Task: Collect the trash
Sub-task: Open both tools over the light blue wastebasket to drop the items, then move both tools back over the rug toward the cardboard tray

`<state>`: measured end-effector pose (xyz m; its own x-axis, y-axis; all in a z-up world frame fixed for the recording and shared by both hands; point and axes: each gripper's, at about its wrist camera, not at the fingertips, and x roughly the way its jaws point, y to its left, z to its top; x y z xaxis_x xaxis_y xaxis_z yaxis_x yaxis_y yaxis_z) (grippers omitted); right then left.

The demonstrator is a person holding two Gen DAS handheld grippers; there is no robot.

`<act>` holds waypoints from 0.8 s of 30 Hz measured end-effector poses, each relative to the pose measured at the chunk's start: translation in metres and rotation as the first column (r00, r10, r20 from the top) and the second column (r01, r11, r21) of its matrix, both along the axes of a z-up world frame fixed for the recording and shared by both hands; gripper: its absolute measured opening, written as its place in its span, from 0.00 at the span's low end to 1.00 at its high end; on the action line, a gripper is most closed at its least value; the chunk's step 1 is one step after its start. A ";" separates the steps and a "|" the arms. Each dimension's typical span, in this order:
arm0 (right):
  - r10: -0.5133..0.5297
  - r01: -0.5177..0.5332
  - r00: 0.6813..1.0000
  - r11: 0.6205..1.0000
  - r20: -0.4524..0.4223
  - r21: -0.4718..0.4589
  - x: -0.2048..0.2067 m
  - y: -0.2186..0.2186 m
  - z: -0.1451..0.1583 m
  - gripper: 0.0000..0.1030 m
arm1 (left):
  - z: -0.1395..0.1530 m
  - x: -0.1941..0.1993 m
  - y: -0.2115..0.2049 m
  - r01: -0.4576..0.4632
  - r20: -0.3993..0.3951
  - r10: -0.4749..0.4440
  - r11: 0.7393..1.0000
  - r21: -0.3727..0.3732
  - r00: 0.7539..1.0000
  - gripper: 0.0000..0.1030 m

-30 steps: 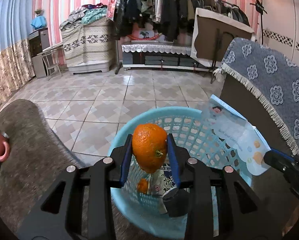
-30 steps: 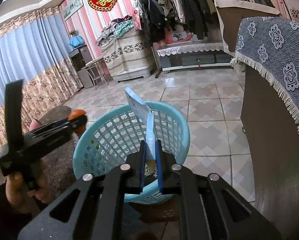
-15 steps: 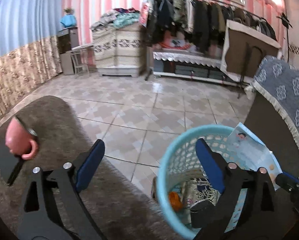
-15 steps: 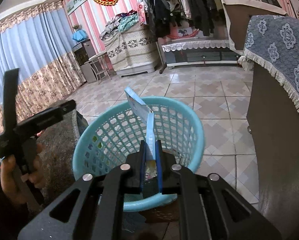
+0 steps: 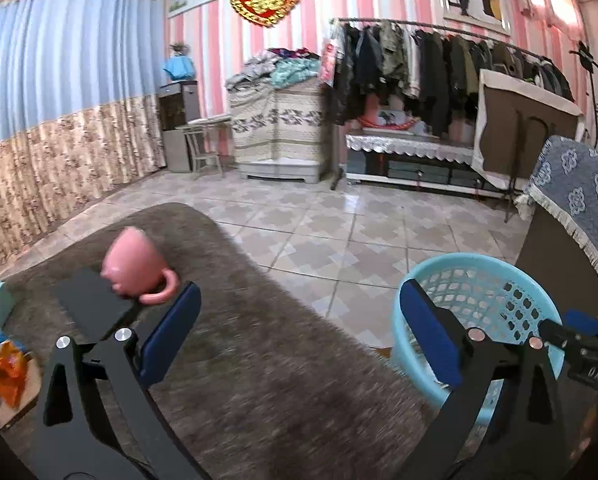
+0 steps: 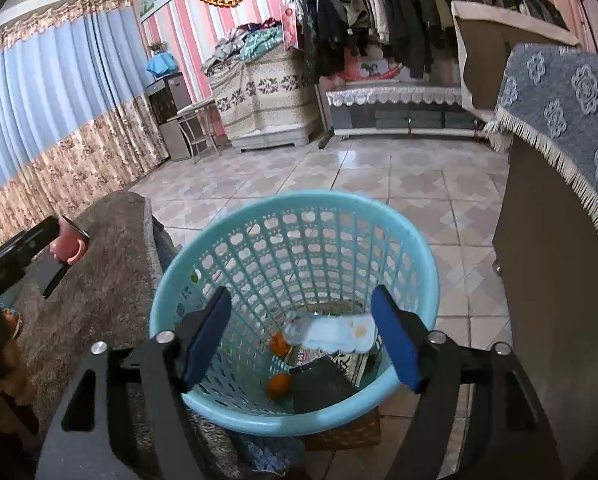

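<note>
Your right gripper (image 6: pixel 299 336) hangs over the light-blue basket (image 6: pixel 415 240), its fingers (image 6: pixel 397 340) spread wide with nothing between them; they have just been opening. At the bottom of the basket lie the pale blue packet (image 6: pixel 339 334), two orange fruits (image 6: pixel 279 385) and some dark trash. Your left gripper (image 5: pixel 299 336) sits over the brown fuzzy surface (image 5: pixel 267 368), its fingers (image 5: pixel 171 336) also spread and empty after opening. A pink mug (image 5: pixel 137 266) stands on that surface near your left fingers, beside a black flat object (image 5: pixel 91 304).
</note>
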<state>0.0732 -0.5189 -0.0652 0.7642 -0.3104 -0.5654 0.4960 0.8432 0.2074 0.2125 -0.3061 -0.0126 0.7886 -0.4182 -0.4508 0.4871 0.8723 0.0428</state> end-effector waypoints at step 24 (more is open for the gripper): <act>0.260 -0.243 0.963 0.953 0.077 -0.183 0.017 0.141 0.065 0.84 | 0.017 -0.039 0.239 -0.380 0.019 0.382 0.923 -0.060 0.924 0.95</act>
